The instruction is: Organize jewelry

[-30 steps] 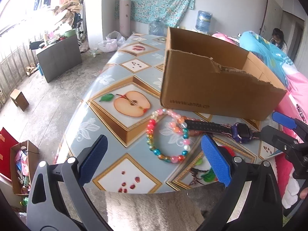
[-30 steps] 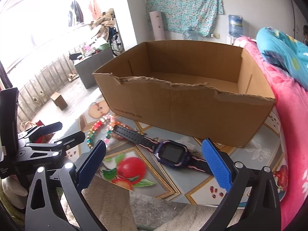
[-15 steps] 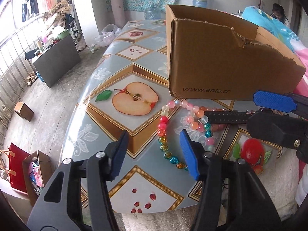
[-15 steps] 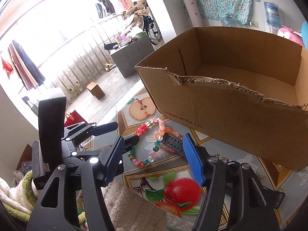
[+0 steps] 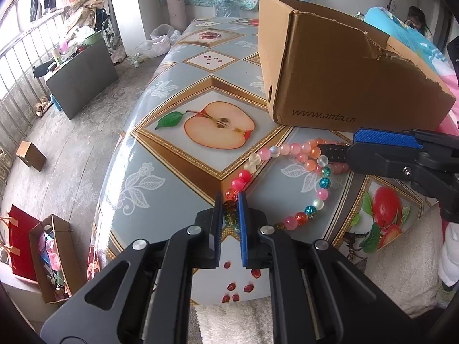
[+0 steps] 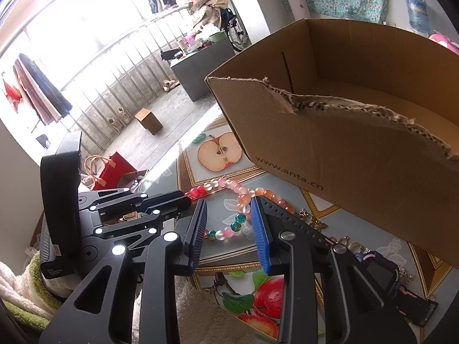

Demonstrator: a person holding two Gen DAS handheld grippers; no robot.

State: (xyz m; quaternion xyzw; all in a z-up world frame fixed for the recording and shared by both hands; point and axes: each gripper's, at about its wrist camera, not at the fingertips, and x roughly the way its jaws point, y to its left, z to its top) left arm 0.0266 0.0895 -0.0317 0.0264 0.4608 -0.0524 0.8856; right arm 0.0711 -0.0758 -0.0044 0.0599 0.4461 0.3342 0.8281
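On the glossy fruit-print tablecloth (image 5: 160,91), the left gripper (image 5: 231,197) had its ribbed blue pads closing on the amber and green beads of the round glass-bead bracelet (image 5: 323,183), which lay in a loop before the box with its near beads hidden between those pads. To the right, the right gripper (image 6: 229,218) was closing with bracelet beads in the gap but not yet pinched, its frame covering much of the perforated strap of the purple watch (image 6: 381,272), while small metal charms (image 6: 315,223) beside it were hard to make out. Behind stood the torn-edged corrugated cardboard box (image 6: 358,154), printed www.anta.cn, its visible interior bare
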